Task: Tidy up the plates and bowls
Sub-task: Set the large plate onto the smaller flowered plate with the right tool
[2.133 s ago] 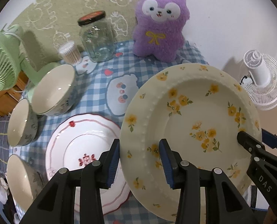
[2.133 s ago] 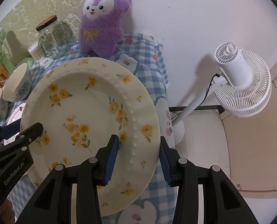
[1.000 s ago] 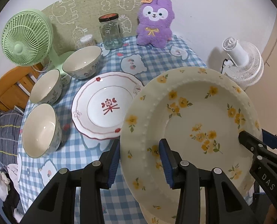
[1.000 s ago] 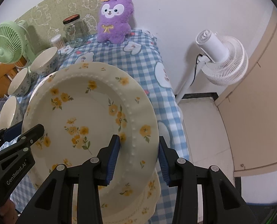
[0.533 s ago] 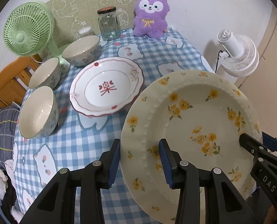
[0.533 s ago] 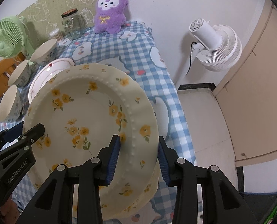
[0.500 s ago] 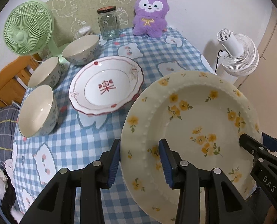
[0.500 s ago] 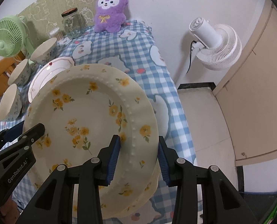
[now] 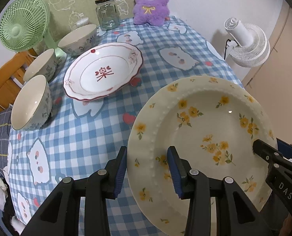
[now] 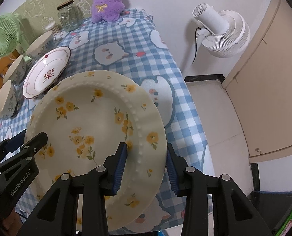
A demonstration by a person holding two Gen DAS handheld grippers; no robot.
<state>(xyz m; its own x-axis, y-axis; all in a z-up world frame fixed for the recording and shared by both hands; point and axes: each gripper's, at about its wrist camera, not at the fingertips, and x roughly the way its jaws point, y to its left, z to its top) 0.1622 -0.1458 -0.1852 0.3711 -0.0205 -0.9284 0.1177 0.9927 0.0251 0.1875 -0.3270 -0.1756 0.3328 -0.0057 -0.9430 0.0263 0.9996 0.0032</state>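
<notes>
A cream plate with yellow flowers (image 9: 205,122) (image 10: 90,122) hangs tilted just above the near right part of the checked table, carried by both grippers. My left gripper (image 9: 146,157) is shut on its left rim, one pad under the rim and one inside the well; the right wrist view shows the left gripper (image 10: 37,137) at the plate's left edge. My right gripper (image 10: 146,151) is shut on the right rim, and it enters the left wrist view as the right gripper (image 9: 264,149). A white plate with a red pattern (image 9: 104,72) lies further in.
Three bowls (image 9: 31,102) (image 9: 40,64) (image 9: 78,38) stand along the left side beside a green fan (image 9: 20,23). A glass jar (image 9: 106,13) and a purple plush (image 9: 149,2) stand at the back. A white floor fan (image 10: 222,33) is past the table's right edge (image 10: 187,98).
Both grippers, still holding the flowered plate, have drawn back toward the table's near right corner and sunk lower. The red-patterned plate and bowls now lie farther off in view.
</notes>
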